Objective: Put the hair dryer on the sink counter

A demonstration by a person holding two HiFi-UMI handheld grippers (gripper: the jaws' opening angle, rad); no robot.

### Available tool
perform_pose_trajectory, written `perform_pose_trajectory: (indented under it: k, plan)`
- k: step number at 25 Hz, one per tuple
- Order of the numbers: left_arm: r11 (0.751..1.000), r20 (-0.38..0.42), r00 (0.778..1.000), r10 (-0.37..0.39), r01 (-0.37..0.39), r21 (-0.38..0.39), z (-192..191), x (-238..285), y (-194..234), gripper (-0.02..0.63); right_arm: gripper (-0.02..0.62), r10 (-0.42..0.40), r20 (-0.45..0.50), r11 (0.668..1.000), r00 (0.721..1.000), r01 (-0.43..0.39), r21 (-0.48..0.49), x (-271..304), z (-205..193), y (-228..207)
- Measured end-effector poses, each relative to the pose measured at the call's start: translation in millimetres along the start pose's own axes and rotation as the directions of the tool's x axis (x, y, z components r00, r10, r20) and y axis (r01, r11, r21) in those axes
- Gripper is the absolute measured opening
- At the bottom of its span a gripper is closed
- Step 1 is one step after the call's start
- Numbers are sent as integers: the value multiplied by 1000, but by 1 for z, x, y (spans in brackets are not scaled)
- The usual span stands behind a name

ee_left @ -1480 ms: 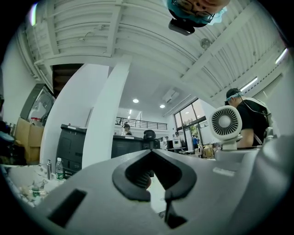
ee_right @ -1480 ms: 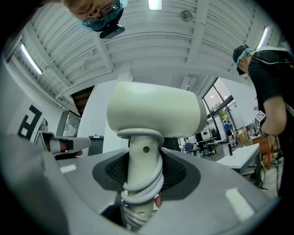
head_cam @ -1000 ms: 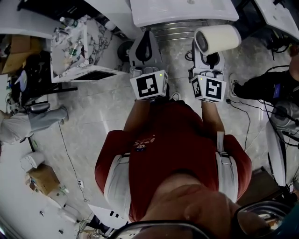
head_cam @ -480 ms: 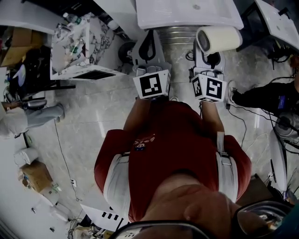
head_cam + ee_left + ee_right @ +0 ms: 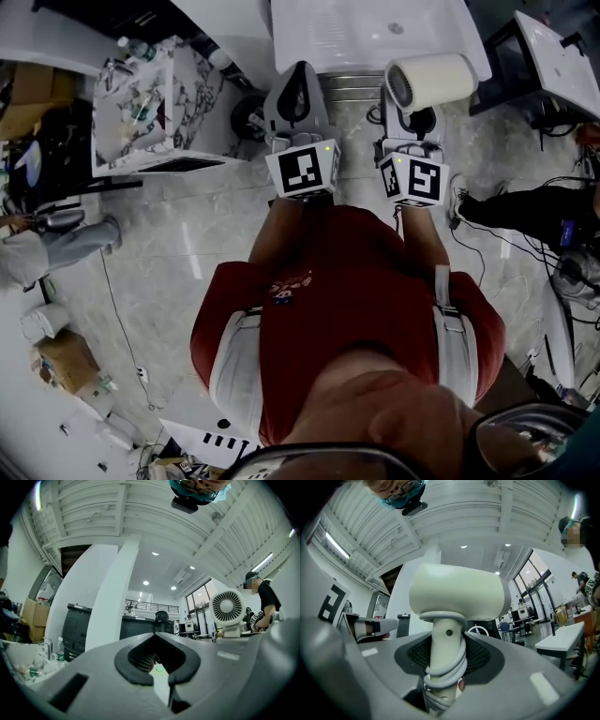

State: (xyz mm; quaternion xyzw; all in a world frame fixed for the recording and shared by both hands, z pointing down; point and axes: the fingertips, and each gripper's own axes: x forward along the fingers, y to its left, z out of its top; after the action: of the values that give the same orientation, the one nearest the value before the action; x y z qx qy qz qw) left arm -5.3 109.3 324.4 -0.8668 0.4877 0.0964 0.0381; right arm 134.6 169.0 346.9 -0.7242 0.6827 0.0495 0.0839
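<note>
Two grippers up, but only your right gripper (image 5: 413, 131) is working: it's clamped on the handle of the cream hair dryer (image 5: 433, 81), cord wound round it, barrel in the air by the front right edge of the sink counter (image 5: 375, 37). Your left gripper (image 5: 294, 98) is closed on nothing. It looks like light, hard, slick plastic and top-heavy, so I'd grip the cord-wrapped handle.

No readable words or numbers showing, only black-and-white square patterns sitting on the left marker cube (image 5: 302, 171) and right marker cube (image 5: 417, 180), near twelve o'clock.
</note>
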Motion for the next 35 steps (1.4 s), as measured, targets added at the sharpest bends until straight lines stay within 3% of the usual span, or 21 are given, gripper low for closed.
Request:
perform_pose_trajectory:
  k: [5,20,35]
  plan:
    - [999,-11,1000,-10,10,-34,-19,44,15,0,179,-18,-23,1000,1000,18,-17,42,-14,-9]
    - [998,-14,998,-58,58,1,-35,180,62,0,179,-55,-24,998,998,54,-35,182,-32,-23]
    - [996,57,995,-77,79,-37,-26,265,113,0,179,-73,-22,997,997,72,-38,282,-38,-10]
